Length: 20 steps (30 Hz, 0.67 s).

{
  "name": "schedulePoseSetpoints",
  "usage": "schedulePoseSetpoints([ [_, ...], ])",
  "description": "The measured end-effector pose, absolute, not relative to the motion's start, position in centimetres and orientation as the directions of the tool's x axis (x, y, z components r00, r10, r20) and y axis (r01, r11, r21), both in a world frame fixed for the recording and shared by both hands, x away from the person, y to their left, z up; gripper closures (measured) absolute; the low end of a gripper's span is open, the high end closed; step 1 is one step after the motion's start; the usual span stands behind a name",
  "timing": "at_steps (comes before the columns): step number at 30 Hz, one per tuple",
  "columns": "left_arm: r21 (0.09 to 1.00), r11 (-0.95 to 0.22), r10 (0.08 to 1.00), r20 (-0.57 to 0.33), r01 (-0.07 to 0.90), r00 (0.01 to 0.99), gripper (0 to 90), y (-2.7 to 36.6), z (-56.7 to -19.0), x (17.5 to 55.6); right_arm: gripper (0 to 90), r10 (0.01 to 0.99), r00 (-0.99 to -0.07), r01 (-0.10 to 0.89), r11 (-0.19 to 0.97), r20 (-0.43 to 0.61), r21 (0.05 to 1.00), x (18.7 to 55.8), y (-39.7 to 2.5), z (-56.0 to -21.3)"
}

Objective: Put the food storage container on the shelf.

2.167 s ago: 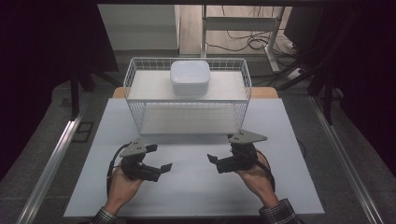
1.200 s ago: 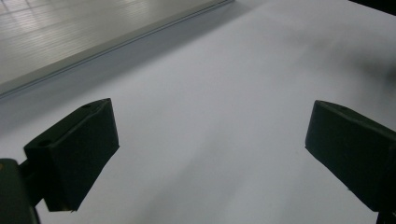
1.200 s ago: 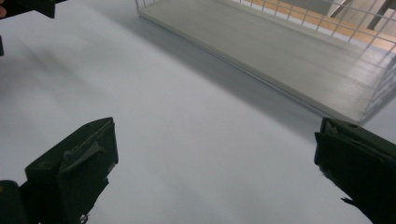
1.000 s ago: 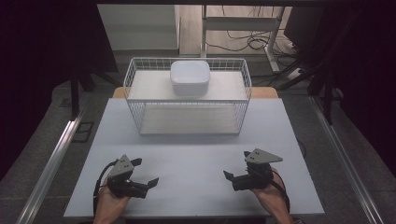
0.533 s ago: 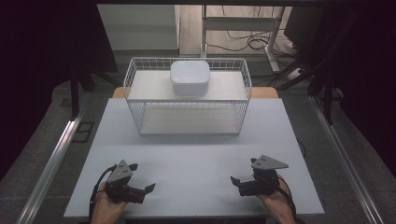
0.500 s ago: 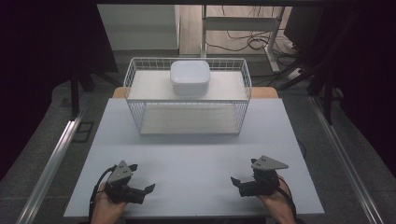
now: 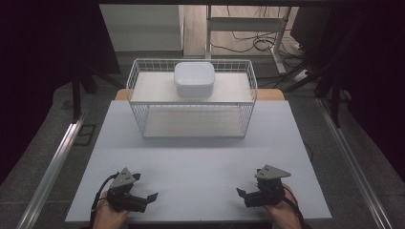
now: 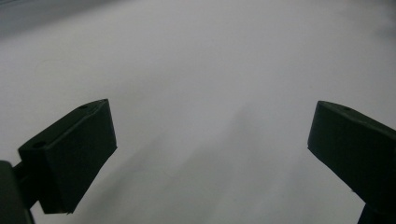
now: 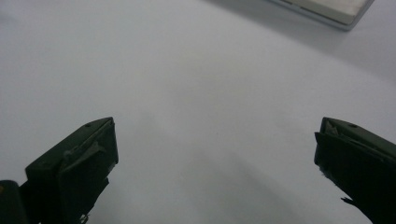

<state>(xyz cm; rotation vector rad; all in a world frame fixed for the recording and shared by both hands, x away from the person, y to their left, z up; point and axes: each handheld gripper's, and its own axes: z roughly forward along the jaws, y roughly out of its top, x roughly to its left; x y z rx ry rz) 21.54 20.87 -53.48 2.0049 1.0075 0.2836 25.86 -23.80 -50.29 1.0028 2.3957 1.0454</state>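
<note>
White container (image 7: 193, 79) sits on top of the wire basket (image 7: 191, 102) at the far side of the white table (image 7: 200, 157), roughly centred on the upper shelf and well apart from both tools. Over the last couple of seconds the two hands have drawn back from just in front of the basket to the near edge of the table, so the left gripper (image 7: 145, 199) and the right gripper (image 7: 243, 194) now lie low at the near corners, pointing inward toward each other. Both are released and hold nothing: the left gripper view shows its black jaws spread wide over bare table, and the right gripper view shows the same, with a corner of a pale slab, most likely the basket's floor (image 9: 327, 9), at the top edge. The container and the basket have not shifted across that stretch. Judged from this, the retreat reads as a return to a rest pose, either with the placing on the basket done or before a fresh reach; any next handling of the container would call for a long forward reach over the basket's front rim
</note>
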Motion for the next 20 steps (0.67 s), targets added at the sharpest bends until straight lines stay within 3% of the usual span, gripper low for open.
schedulePoseSetpoints([
  [20,0.697,-0.394,0.748,-0.136,0.599,0.650,0.0,20.0,-54.5,22.1,0.0,0.699,-0.713,0.504,0.560,-0.050,0.657,25.9,-23.0,-51.7],
])
